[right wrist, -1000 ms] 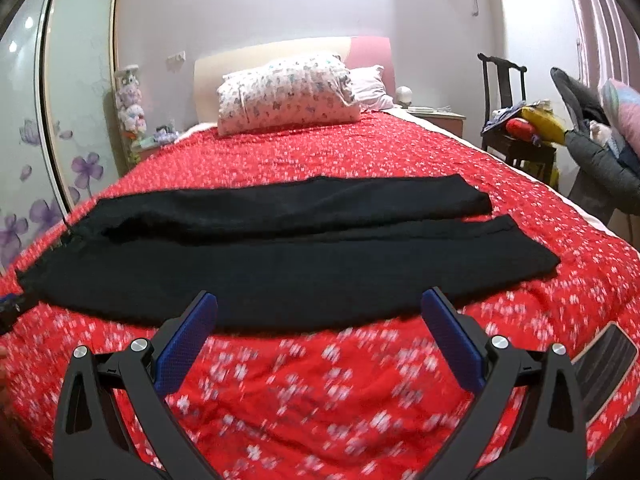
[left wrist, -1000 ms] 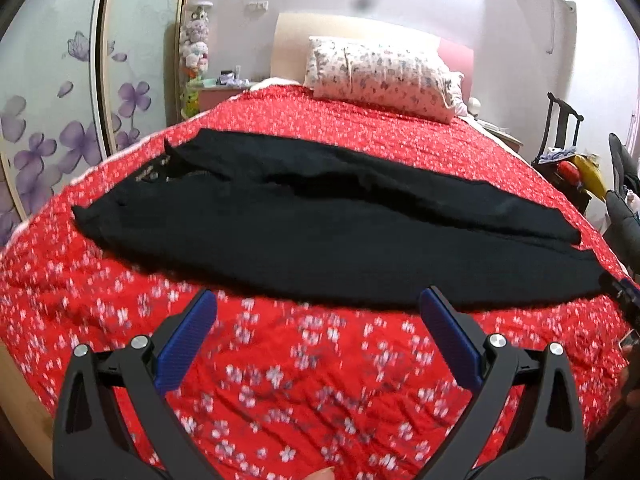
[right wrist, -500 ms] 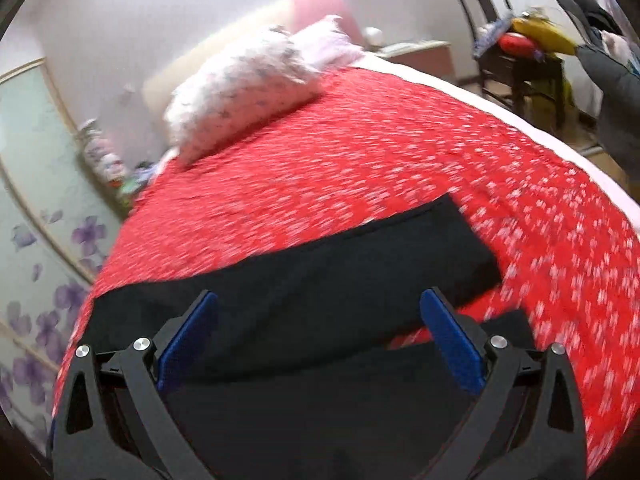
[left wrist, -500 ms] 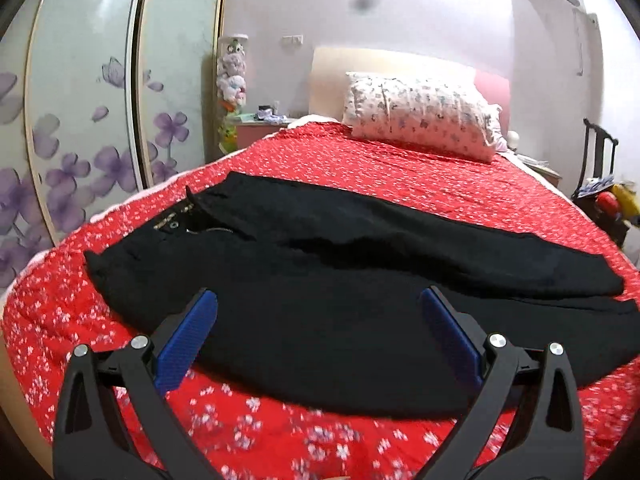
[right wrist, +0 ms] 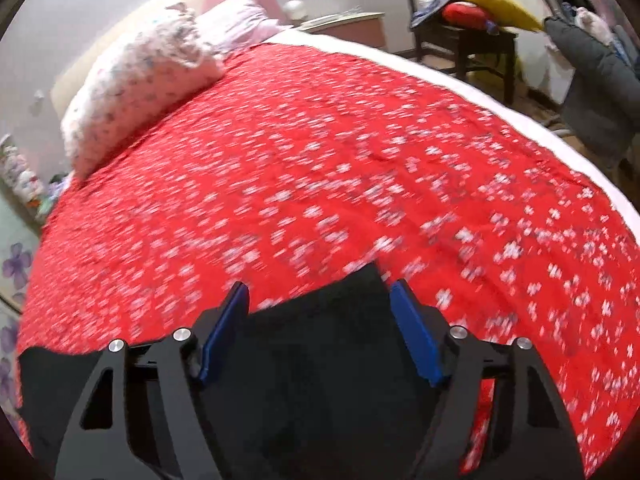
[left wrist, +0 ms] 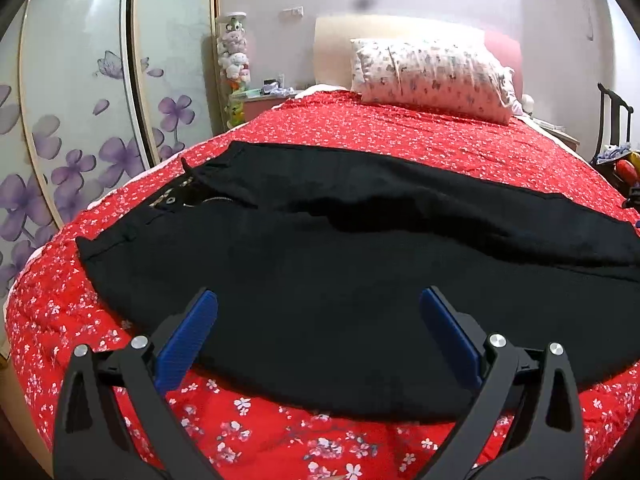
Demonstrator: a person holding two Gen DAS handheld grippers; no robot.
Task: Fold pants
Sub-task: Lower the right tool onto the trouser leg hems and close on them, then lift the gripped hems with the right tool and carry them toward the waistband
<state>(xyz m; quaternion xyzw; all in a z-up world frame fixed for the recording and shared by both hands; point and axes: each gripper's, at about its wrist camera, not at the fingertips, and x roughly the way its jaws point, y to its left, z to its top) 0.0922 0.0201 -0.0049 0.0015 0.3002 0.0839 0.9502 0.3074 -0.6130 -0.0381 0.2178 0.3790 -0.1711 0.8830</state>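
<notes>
Bedroom, red floral bedspread [left wrist: 400,136] covering the bed. Floral pillow [left wrist: 432,76] at the far headboard; wardrobe doors [left wrist: 80,120] with purple flowers on the left; chair [right wrist: 464,40] heaped with things far right. Black pants [left wrist: 320,264] lie flat across the bed, waistband left. Left gripper [left wrist: 318,312] hovers over the near leg, fingers wide apart, empty. Right gripper [right wrist: 318,300] tilts down at a leg's hem end, fingers closing, cloth between them, not yet pinched.

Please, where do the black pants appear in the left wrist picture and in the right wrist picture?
Left wrist: black pants spread across the middle, waist at left.
Right wrist: only a leg end at bottom centre, between the closing right gripper jaws.
Shared landmark: the floral pillow.
</notes>
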